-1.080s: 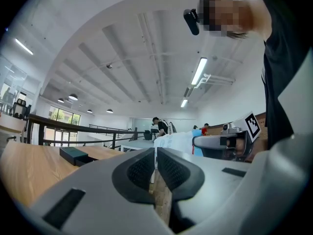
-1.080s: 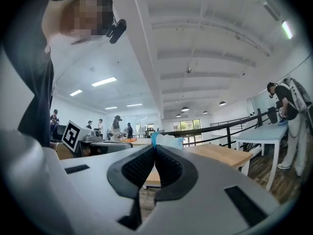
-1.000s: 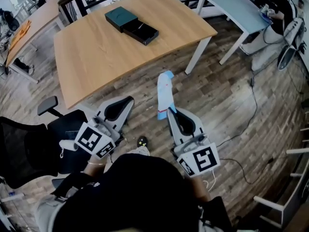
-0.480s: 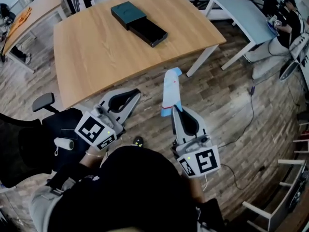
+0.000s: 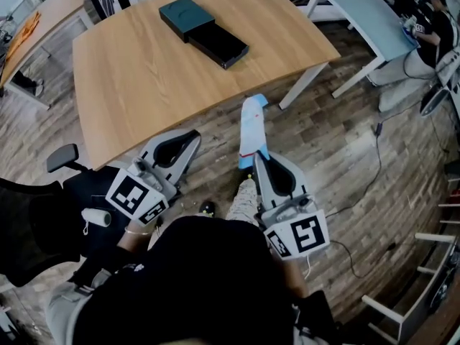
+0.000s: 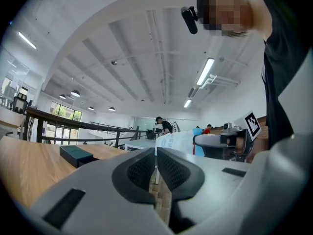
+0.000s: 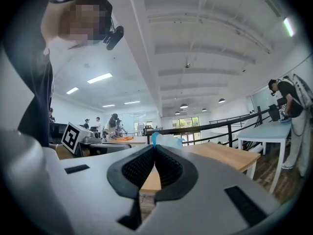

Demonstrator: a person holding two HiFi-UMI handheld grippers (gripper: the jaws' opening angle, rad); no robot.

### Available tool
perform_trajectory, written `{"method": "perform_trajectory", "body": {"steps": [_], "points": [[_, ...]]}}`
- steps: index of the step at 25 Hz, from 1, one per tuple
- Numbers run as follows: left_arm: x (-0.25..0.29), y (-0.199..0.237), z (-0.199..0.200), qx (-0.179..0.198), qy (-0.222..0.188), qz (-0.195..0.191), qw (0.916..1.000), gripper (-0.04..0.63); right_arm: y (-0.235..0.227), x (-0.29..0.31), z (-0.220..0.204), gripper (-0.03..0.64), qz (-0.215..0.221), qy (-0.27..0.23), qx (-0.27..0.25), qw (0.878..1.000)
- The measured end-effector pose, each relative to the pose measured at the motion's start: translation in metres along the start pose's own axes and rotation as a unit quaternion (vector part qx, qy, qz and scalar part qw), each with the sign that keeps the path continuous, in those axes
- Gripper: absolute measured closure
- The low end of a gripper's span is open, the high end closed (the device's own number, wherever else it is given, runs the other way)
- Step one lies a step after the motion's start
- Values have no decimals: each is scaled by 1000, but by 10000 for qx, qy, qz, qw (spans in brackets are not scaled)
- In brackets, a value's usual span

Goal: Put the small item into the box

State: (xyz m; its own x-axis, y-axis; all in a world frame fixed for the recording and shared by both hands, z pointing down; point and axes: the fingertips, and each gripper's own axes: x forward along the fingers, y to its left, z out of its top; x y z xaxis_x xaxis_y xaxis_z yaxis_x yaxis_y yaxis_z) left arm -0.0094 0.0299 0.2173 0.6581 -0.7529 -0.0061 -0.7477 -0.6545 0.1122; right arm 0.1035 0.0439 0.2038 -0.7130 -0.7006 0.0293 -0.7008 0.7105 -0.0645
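Short of the wooden table (image 5: 136, 85), grips a white-and-blue packet (image 5: 251, 126) in the right gripper (image 5: 251, 164), pointed far. Carries the left gripper (image 5: 192, 139) clenched on nothing, just left. Faces the dark box (image 5: 203, 30) far across that table.

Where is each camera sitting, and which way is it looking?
Head view: on the person's head, looking down at the table, box, left gripper and right gripper; a dark shirt shows.
Left gripper view: on that gripper, looking along its shut jaws, tilted up at the ceiling; torso at right.
Right gripper view: on that gripper, along jaws shut on the packet; torso at left.
Shared: head and left gripper views both show the box.
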Motion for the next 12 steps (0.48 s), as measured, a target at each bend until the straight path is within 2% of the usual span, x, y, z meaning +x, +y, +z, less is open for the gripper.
{"method": "perform_trajectory", "body": {"steps": [5,12], "points": [[20,26,-2,56,24,388,9992,571,-30,31,1,594,326,-53,-5,9995],[79,73,4,151,-28,882,9960,571,-85,87,4,594,934,-73,16,9956]]}}
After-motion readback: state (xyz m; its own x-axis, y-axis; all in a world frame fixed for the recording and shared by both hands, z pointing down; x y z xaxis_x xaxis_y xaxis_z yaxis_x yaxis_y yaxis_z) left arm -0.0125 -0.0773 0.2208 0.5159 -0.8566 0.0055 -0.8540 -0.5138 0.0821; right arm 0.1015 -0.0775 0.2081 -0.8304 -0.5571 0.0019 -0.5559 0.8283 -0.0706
